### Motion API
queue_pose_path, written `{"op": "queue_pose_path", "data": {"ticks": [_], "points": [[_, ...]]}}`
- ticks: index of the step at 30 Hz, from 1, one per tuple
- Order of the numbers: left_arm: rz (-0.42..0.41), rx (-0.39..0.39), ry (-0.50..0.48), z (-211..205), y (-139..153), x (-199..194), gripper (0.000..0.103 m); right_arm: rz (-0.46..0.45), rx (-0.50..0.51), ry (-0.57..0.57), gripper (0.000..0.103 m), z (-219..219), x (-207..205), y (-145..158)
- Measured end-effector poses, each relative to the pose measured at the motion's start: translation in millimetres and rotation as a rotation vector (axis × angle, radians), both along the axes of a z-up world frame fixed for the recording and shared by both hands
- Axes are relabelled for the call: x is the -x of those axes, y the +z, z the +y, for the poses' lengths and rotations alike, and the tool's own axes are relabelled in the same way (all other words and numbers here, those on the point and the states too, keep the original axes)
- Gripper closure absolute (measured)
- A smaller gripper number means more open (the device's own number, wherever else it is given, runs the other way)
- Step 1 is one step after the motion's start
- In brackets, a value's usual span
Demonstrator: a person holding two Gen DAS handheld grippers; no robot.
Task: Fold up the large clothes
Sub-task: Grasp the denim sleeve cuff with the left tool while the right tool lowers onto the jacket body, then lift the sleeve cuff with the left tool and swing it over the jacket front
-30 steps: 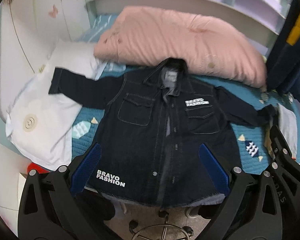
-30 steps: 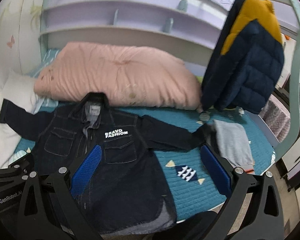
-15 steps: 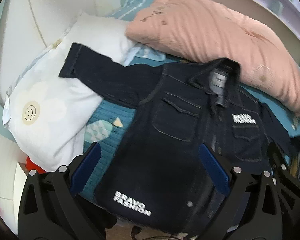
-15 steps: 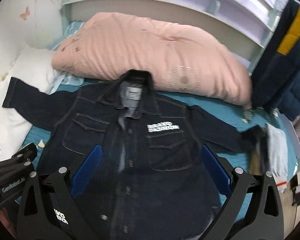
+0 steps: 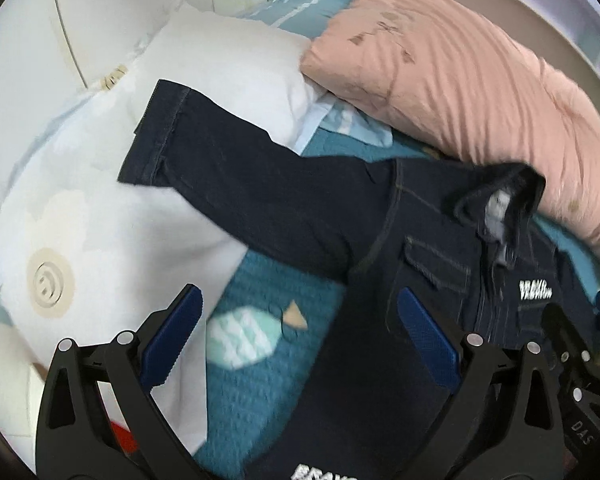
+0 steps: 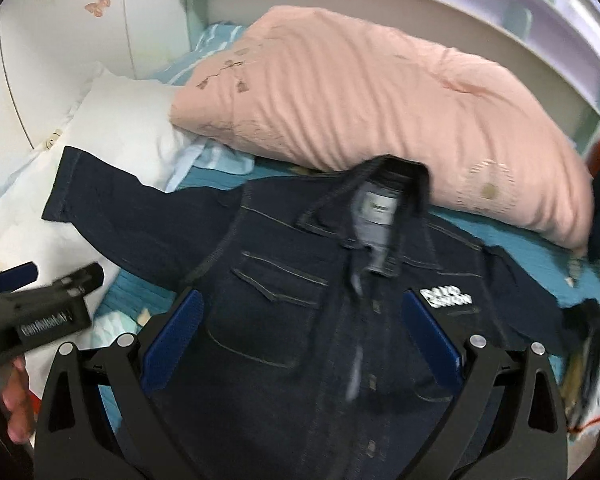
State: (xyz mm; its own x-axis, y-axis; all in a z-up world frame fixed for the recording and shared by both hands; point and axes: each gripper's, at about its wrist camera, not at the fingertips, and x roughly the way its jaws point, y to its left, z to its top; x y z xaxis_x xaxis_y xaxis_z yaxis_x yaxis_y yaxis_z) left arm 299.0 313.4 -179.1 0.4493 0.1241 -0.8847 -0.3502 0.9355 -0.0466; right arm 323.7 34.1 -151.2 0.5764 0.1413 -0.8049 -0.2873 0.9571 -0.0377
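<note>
Your dark denim jacket [image 6: 284,312] lies face up and spread flat on the bed's teal quilt [image 5: 260,376], buttoned, with its collar [image 6: 380,188] touching the lower edge of the pink duvet [image 6: 364,104] bunched behind it. One sleeve [image 5: 228,168] stretches out sideways and its cuff rests on the white pillow [image 5: 112,240] with the smiley print. A white "BRAVO FASHION" patch [image 6: 446,296] sits above a chest pocket, though it is blurred in both views.

Your left tongs [image 5: 298,336] hang spread wide above the quilt and the jacket's side seam, below the outstretched sleeve, with nothing between the blue pads. Your right tongs [image 6: 300,332] are likewise spread wide and empty, poised over the jacket's chest, one pad above the pocket and the other beside the patch. In the right wrist view you can see the left tool's body low at the edge, with your hand [image 6: 18,408] wrapped around its grip.
</note>
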Motion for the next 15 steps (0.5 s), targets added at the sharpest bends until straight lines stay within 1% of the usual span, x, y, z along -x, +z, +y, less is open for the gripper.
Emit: {"op": "queue_pose_path", "data": {"ticks": [1,6,8,9,10,11,12,13,15], "points": [[0.000,0.008,0.019,15.9,-0.5,-7.2,0.005,0.005,-0.006,0.004,0.008,5.0,-6.1,-1.4],[-0.017,-0.005,0.067,70.5,0.6,-27.7,0.005,0.025,-0.017,0.023,0.009,32.0,-38.8,-11.6],[-0.008,0.019,0.094,95.4,-2.2,-36.1,0.005,0.041,-0.026,0.043,0.021,40.9,-48.5,-14.6],[-0.004,0.034,0.106,105.1,-3.9,-39.8,0.005,0.054,-0.031,0.057,0.033,47.2,-55.2,-17.3],[0.008,0.052,0.127,118.8,-5.8,-43.9,0.005,0.075,-0.034,0.071,0.041,53.2,-62.3,-20.8],[0.015,0.064,0.135,125.9,-7.2,-46.4,0.005,0.102,-0.044,0.082,0.045,58.9,-69.6,-24.8],[0.017,0.082,0.139,134.5,-8.8,-49.1,0.005,0.123,-0.060,0.090,0.052,62.9,-74.5,-27.4],[0.015,0.103,0.144,145.0,-11.1,-52.3,0.005,0.149,-0.078,0.101,0.061,67.5,-80.8,-31.3],[0.023,0.132,0.167,161.1,-16.7,-57.0,0.005,0.192,-0.080,0.120,0.069,78.2,-90.3,-39.4]]}}
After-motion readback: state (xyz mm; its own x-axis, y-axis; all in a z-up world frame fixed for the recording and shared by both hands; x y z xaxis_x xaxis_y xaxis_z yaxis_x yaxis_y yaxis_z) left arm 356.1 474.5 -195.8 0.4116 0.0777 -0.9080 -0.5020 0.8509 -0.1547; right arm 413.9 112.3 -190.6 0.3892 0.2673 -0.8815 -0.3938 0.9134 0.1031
